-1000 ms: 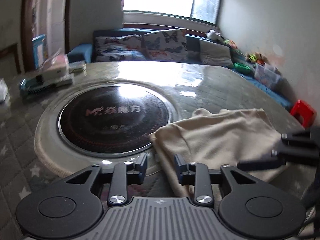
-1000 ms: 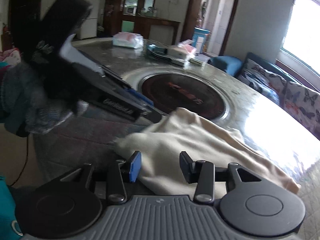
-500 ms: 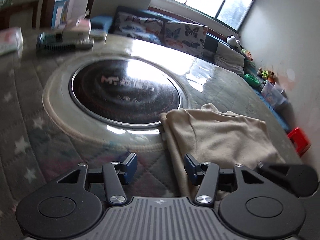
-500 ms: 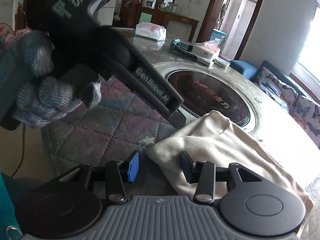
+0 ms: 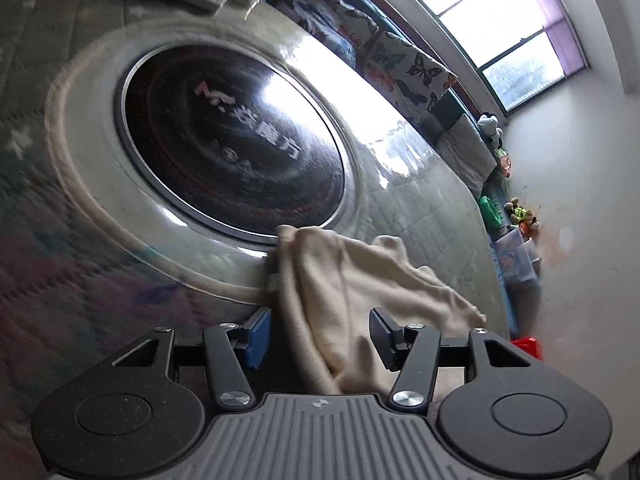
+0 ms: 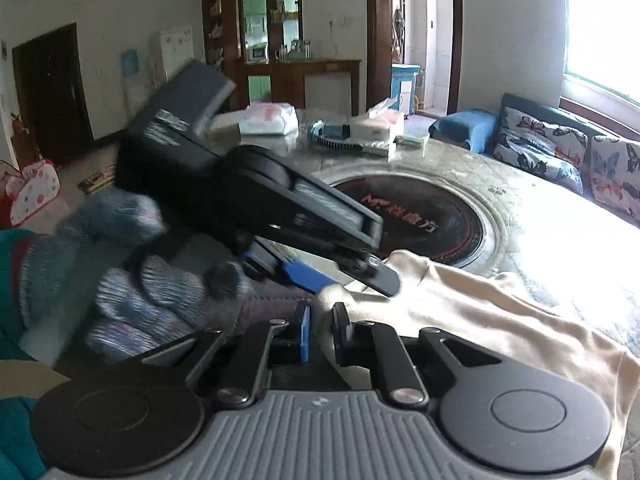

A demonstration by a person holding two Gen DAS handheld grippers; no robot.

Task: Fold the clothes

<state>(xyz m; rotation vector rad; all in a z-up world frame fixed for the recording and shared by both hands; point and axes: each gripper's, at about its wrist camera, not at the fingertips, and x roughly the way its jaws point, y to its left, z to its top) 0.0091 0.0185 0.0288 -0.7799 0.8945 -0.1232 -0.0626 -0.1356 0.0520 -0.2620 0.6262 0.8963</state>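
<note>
A cream cloth [image 5: 360, 280] is seen lying rumpled on the quilted table [image 5: 424, 208], its far corner touching the rim of the round black cooktop [image 5: 232, 140] set into the table.

In the left wrist view, the left claw [image 5: 318, 336] is held released, its jaws standing apart. The cloth runs from about 12 o'clock of the claw down between the two fingers and under the claw body; the blue-padded finger [image 5: 256, 338] stands just beside the cloth's left edge, and the other finger lies over the cloth. No pad can be seen pressing on the fabric.

In the right wrist view, the right claw [image 6: 322, 334] is shown with its jaws closing, nearly together, on the near edge of the cloth [image 6: 480, 312]; a fold of fabric is caught between the pads. From this claw the rest of the cloth spreads toward 2 o'clock and 3 o'clock. The left claw, held in a gloved hand [image 6: 132, 280], is seen at 11 o'clock of the right claw, its tip lying over the cloth's corner nearest the cooktop.

Tissue packs [image 6: 268, 118] and a brush [image 6: 336, 138] are seen at the table's far side, well apart from the cloth.
</note>
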